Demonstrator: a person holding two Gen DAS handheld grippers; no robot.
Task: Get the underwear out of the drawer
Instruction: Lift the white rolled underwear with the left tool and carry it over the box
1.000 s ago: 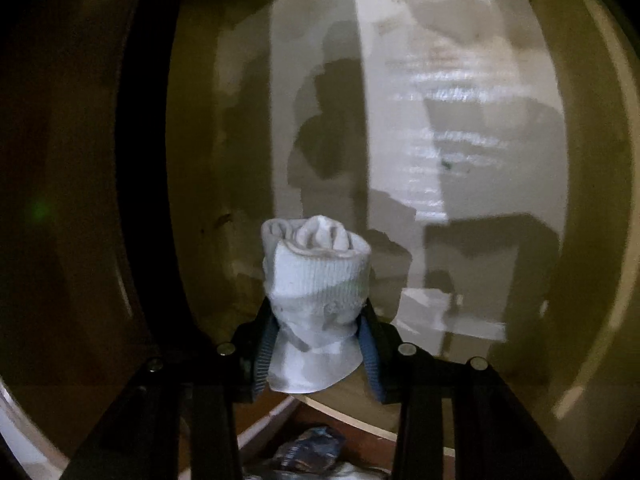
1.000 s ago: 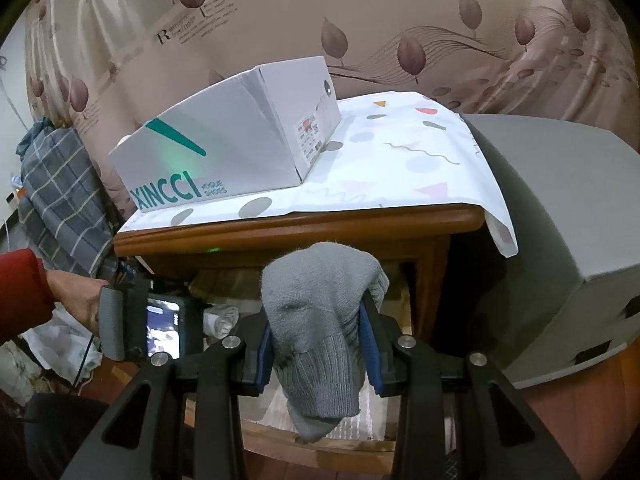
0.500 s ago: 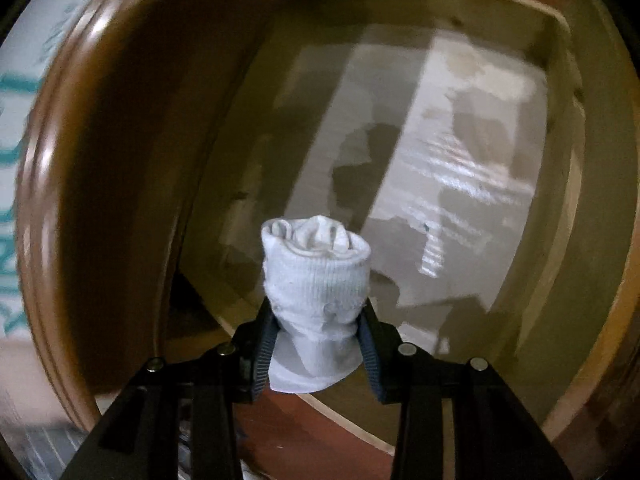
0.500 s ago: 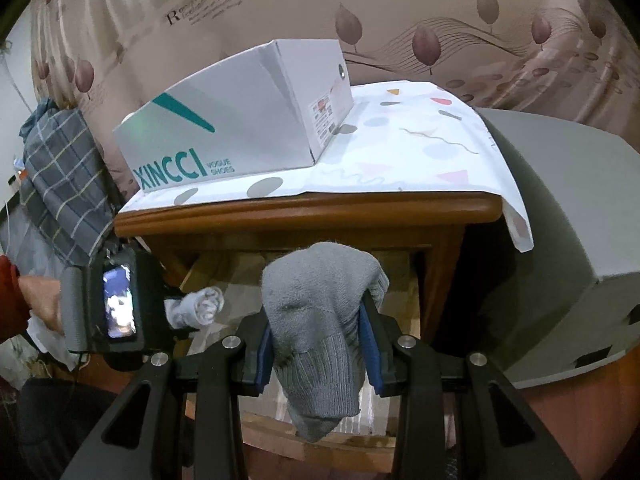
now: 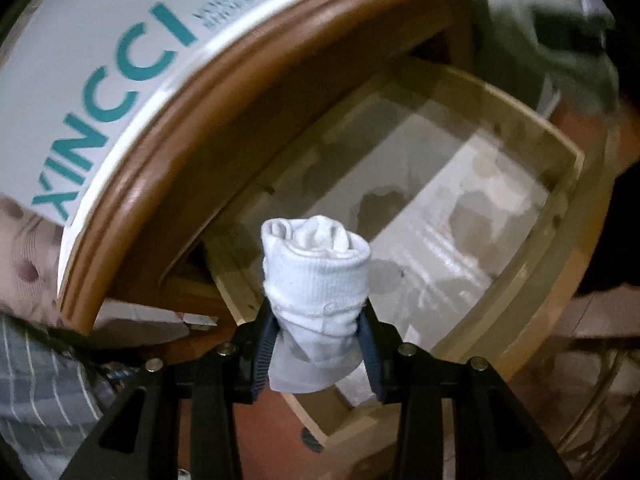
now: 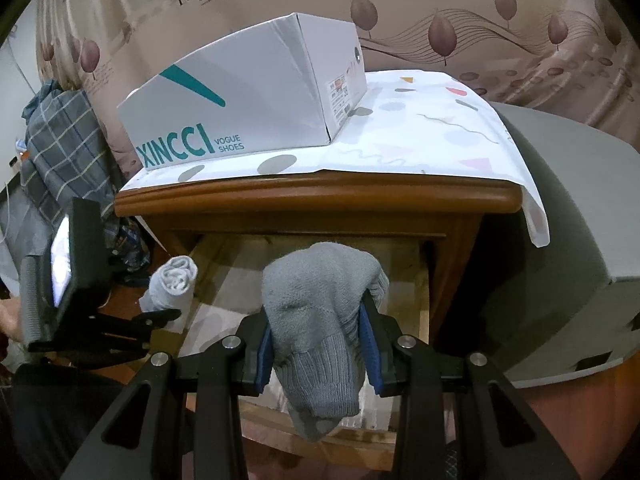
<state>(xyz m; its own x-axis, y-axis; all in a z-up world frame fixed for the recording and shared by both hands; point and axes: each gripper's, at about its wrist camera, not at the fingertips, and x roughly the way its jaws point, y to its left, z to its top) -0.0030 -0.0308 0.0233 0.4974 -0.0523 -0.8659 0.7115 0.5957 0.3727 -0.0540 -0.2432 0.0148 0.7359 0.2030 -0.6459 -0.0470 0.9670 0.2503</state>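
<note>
My left gripper [image 5: 316,344] is shut on a rolled white knitted bundle [image 5: 316,268] and holds it above the open wooden drawer [image 5: 568,184], near its left side. The same bundle [image 6: 174,284] and left gripper [image 6: 160,316] show at the left in the right wrist view. My right gripper [image 6: 320,344] is shut on a grey knitted bundle [image 6: 320,320], held over the drawer's front [image 6: 422,296]. The grey bundle also shows blurred in the left wrist view [image 5: 560,20]. The drawer floor has a pale liner and looks bare.
A white XINCCI shoe box [image 6: 248,104] sits on a patterned cloth [image 6: 432,132] on the wooden nightstand top [image 6: 320,196]. A grey padded surface [image 6: 560,240] lies to the right. Plaid fabric [image 6: 64,140] hangs at the left.
My left gripper has lifted the white bundle up out of the drawer and back to the left. The right gripper has risen slightly with the grey bundle.
</note>
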